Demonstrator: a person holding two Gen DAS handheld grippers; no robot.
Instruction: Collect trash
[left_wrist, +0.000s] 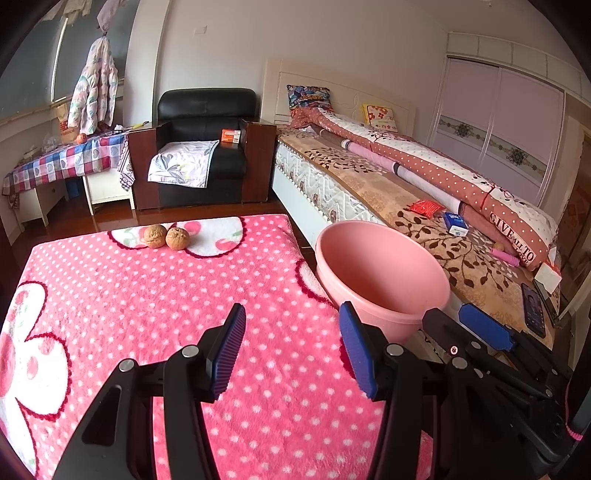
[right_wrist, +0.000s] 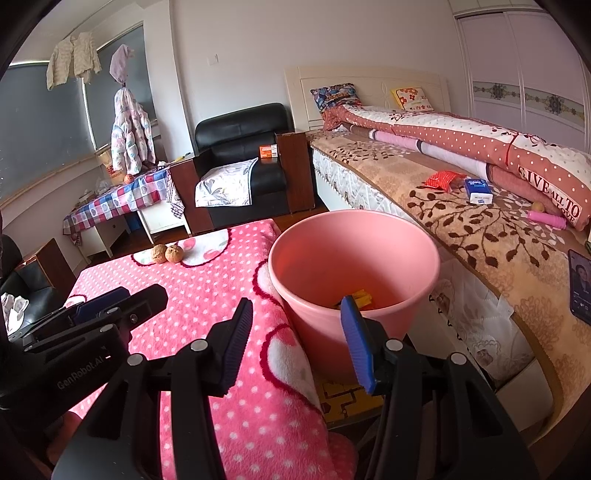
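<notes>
A pink bucket (left_wrist: 380, 273) stands between the pink dotted blanket (left_wrist: 147, 295) and the bed; in the right wrist view the bucket (right_wrist: 351, 251) holds some yellow trash (right_wrist: 362, 297) at its bottom. Two walnuts (left_wrist: 166, 236) lie at the blanket's far edge, also in the right wrist view (right_wrist: 168, 253). A red wrapper (right_wrist: 443, 180) and a blue tissue pack (right_wrist: 478, 191) lie on the bed. My left gripper (left_wrist: 293, 350) is open and empty above the blanket, left of the bucket. My right gripper (right_wrist: 295, 343) is open and empty at the bucket's near rim.
A bed (right_wrist: 461, 229) with a rolled quilt runs along the right, with a phone (right_wrist: 580, 291) and a pink tube (right_wrist: 546, 218) on it. A black armchair (left_wrist: 203, 147) and a table with a checked cloth (left_wrist: 66, 158) stand at the back.
</notes>
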